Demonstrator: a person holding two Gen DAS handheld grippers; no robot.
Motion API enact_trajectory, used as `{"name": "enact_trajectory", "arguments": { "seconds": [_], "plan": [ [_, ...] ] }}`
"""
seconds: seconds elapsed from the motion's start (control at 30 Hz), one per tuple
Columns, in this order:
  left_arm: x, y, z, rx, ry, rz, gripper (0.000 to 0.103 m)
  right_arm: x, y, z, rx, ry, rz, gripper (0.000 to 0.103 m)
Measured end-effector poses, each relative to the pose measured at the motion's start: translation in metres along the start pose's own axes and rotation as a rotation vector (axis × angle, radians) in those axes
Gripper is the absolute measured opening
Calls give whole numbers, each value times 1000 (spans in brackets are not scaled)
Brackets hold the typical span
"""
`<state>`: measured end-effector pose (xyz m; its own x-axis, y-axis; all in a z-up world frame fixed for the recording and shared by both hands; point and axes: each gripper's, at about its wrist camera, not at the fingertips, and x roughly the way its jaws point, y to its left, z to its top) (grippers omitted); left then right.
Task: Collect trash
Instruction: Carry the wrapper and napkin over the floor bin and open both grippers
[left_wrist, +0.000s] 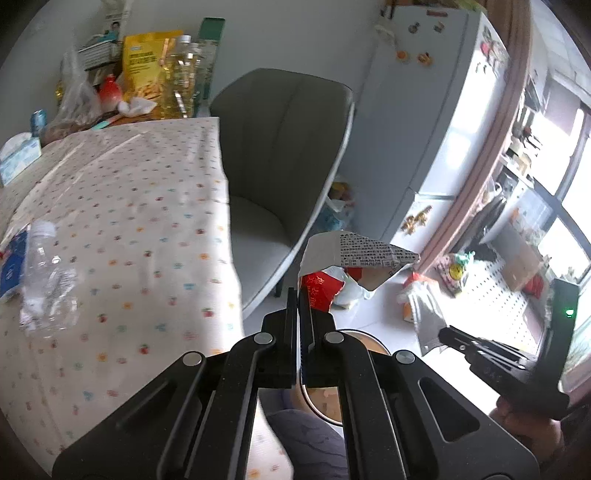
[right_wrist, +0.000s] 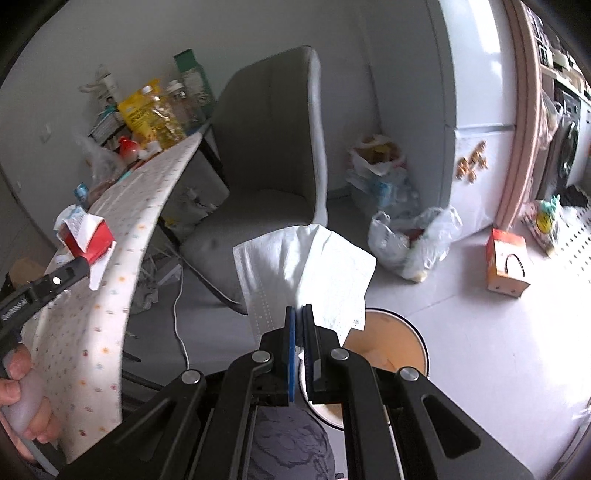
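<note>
Left gripper (left_wrist: 300, 295) clamped on a flattened red-and-white carton (left_wrist: 354, 266), held off the edge of the dotted tablecloth (left_wrist: 140, 206), above the floor. Right gripper (right_wrist: 300, 314) pinched shut on a white tissue (right_wrist: 303, 266), which fans out above the fingers. Round bin (right_wrist: 391, 343) sits on the floor just below both grippers — contents hard to make out, possibly paper. Crushed clear bottle (left_wrist: 44, 273) lies on the tablecloth, well apart from the left gripper. Grey chair (right_wrist: 273, 155) stands beside the table — white fridge (left_wrist: 424, 122) beyond it
</note>
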<state>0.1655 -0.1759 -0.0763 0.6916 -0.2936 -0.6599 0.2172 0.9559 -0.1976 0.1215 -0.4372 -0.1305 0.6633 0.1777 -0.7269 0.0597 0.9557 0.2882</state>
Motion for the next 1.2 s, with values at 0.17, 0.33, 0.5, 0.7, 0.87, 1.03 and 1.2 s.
{"name": "enact_trajectory", "arguments": {
  "seconds": [0.17, 0.33, 0.5, 0.7, 0.87, 1.03, 1.2],
  "plan": [
    [15, -19, -2, 32, 34, -1, 2, 19, -25, -12, 46, 35, -7, 8],
    [29, -31, -7, 52, 67, 5, 2, 43, -44, -25, 89, 84, 5, 9],
    [40, -43, -9, 74, 95, 6, 2, 45, -61, -31, 130, 76, 10, 48],
    [52, -60, -9, 109, 117, -14, 2, 28, -80, -29, 174, 36, -10, 50],
    [63, -79, -9, 140, 138, -53, 2, 5, -95, -25, 197, -10, -23, 52],
    [81, -105, -15, 173, 175, -101, 2, -23, -113, -22, 223, -63, -46, 53],
    [94, -126, -20, 187, 206, -168, 18, -42, -131, -23, 250, -81, -75, 54]
  ]
}}
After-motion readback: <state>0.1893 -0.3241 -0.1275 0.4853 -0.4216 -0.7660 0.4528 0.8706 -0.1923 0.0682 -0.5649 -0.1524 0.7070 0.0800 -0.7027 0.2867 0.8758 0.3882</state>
